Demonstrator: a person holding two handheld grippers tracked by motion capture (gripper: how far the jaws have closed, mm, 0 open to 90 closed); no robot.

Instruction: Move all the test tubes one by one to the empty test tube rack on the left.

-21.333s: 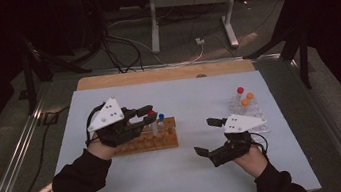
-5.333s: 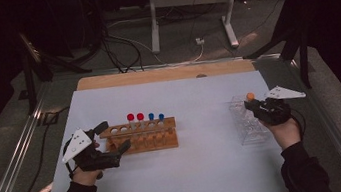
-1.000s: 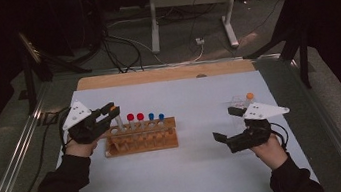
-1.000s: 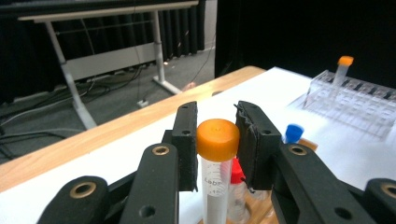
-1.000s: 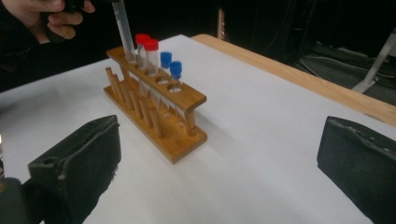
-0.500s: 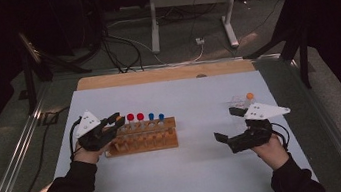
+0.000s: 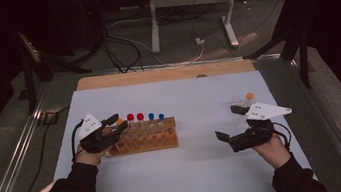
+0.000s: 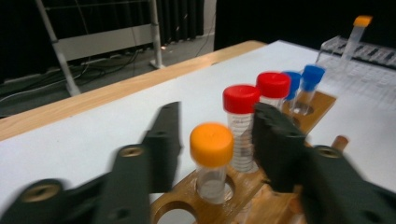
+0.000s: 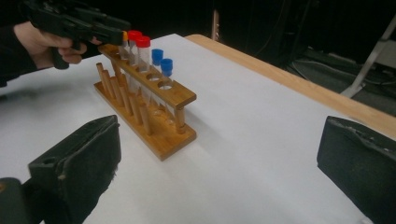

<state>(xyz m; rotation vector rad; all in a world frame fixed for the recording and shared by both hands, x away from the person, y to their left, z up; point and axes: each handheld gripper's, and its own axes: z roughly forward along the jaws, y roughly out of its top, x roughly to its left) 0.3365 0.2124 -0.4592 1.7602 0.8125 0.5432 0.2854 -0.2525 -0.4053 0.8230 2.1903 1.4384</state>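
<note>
Seated upright in the wooden rack [image 8: 261,186], the orange-capped tube [image 8: 211,161] is flanked by the released left tool [image 8: 212,154]; light, smooth plastic is best gripped below the cap.

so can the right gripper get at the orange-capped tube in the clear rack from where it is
Probably yes: the right gripper is open and holds nothing, and the orange-capped tube stands alone in the clear plastic rack just beyond it, though the fingers point away.

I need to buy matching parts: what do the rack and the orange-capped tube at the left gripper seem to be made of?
The rack looks like varnished wood: warm brown with visible grain and dowel posts. The orange-capped tube seems to be clear plastic, though glass cannot be ruled out: see-through wall, matte orange cap, probably plastic.
</note>
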